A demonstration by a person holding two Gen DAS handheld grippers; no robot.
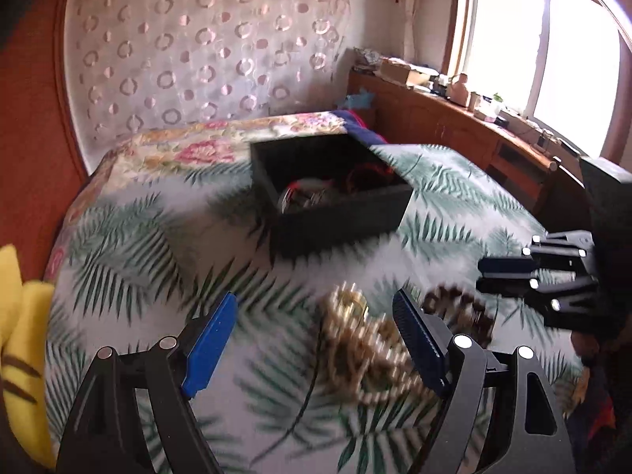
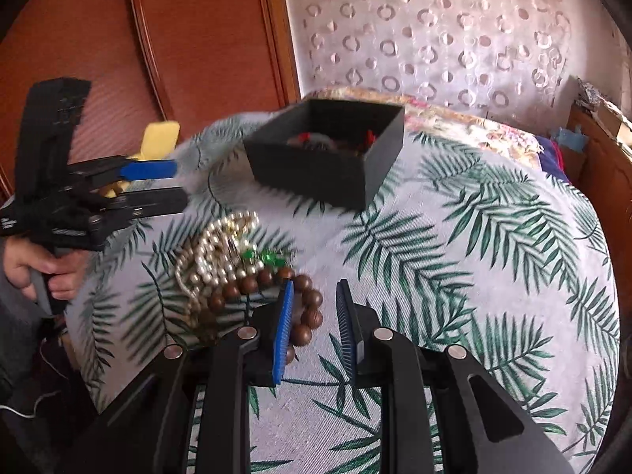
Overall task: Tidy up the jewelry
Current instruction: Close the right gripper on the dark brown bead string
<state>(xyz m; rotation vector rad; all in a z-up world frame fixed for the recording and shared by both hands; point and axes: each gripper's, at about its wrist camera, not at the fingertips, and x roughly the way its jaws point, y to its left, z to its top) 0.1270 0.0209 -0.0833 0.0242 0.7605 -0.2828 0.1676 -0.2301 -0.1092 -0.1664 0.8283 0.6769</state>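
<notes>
No writing can be read anywhere. The left hand-held gripper [image 1: 316, 331] is spread wide over the pile of pearl necklaces [image 2: 221, 252]. The right hand-held gripper [image 2: 314, 324] is spread, beside the brown wooden bead bracelet [image 2: 304, 304]. The black open box [image 2: 328, 150] sits farther back on the palm-leaf bed cover [image 2: 474, 256].

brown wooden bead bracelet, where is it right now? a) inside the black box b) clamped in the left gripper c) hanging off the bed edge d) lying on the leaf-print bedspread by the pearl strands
d: the brown wooden bead bracelet lies on the leaf-print bedspread against the pile of pearl strands, well short of the black box, with the open right gripper straddling part of it.
</notes>
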